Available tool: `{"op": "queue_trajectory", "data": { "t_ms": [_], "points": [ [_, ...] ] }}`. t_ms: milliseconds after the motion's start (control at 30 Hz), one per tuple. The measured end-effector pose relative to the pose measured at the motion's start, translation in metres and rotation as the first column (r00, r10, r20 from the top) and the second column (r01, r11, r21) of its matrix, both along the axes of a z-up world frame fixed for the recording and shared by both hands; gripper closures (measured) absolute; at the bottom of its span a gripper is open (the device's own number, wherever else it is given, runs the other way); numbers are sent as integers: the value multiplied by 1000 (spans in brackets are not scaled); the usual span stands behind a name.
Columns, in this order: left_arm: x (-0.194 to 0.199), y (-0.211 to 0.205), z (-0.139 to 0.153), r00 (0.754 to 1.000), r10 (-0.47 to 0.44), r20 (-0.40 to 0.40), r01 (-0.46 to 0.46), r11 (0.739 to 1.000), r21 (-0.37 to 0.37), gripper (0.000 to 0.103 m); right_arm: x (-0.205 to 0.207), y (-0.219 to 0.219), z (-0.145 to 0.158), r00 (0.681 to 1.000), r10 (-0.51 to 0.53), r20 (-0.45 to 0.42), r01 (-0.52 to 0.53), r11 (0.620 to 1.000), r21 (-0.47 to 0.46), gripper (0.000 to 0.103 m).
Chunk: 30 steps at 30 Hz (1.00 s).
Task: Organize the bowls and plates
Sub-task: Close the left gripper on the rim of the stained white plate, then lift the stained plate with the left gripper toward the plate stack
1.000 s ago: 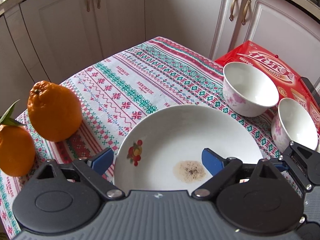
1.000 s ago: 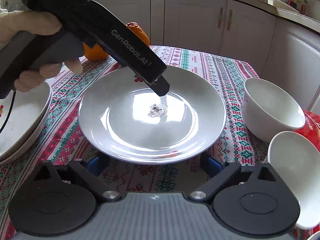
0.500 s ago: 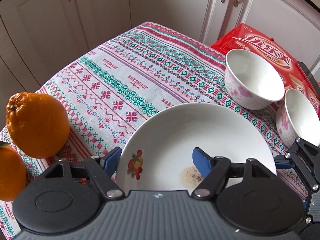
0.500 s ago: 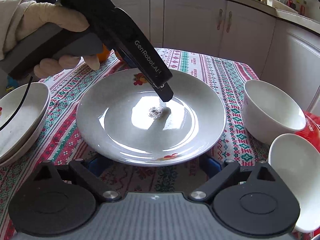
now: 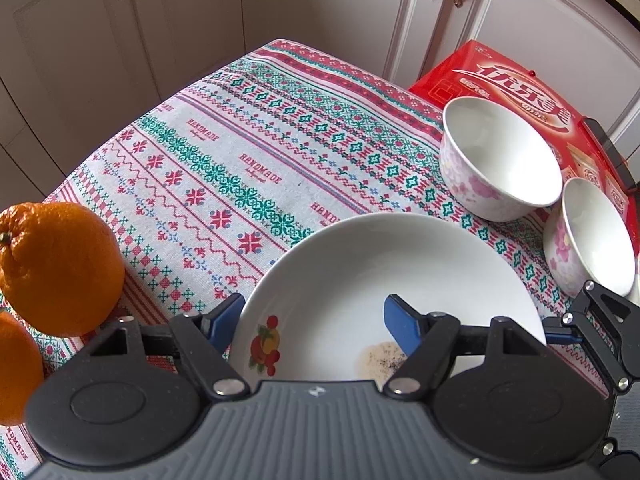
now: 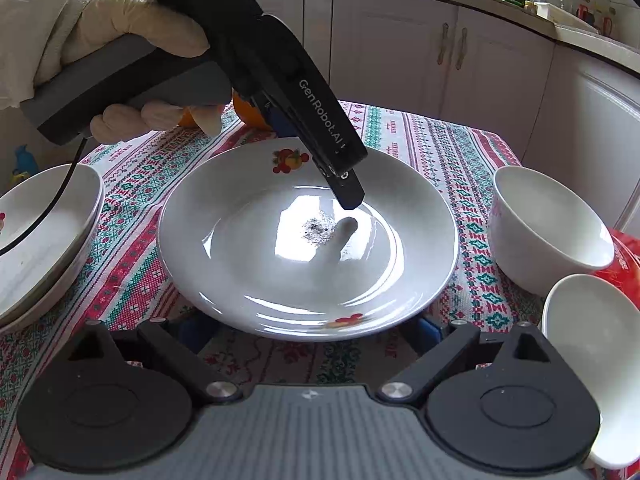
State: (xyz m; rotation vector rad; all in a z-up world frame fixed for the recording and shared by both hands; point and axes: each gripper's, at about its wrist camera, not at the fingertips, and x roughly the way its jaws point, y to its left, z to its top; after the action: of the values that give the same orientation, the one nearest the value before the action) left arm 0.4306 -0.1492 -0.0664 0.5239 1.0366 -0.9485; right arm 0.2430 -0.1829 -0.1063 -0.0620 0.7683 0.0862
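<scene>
From the plate [image 6: 308, 248] at the counter's [image 5: 224, 168] middle, my left tool [image 5: 314, 320] straddles its far rim, jaws just closing, one pad inside, one outside, ready to lift it toward the stacked plates [image 6: 44, 236] at its left. Nearside, my right tool [image 6: 308, 332] waits, jaws wide and empty, with two bowls [image 6: 548, 228] right of the plate.

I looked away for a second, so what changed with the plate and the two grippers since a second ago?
The left gripper closed in across the plate rim, one finger outside, one inside; whether the pads press yet is unclear. The plate's far edge has come up off the tablecloth. The right gripper stayed open at the near edge; both bowls stayed put.
</scene>
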Motion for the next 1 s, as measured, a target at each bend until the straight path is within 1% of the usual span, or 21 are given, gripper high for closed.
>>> {"op": "queue_trajectory", "data": {
  "t_ms": [200,367,567,1000],
  "points": [
    [-12,7,2,1000,-16,-12,16,1000,11,28,-7,-1,3,999,30,-27,-30,1000,1,5],
    [-20,17,2,1000,-6,-25,7,1000,18,28,-16,3,4,997,68,-33,-68,998,1,5],
    [-29,29,10,1000,17,-10,-17,1000,5,28,-23,11,10,996,93,-16,-93,995,-20,5],
    [-49,56,37,997,71,38,-70,997,-26,28,-37,24,32,987,159,31,-158,987,-29,5]
  ]
}}
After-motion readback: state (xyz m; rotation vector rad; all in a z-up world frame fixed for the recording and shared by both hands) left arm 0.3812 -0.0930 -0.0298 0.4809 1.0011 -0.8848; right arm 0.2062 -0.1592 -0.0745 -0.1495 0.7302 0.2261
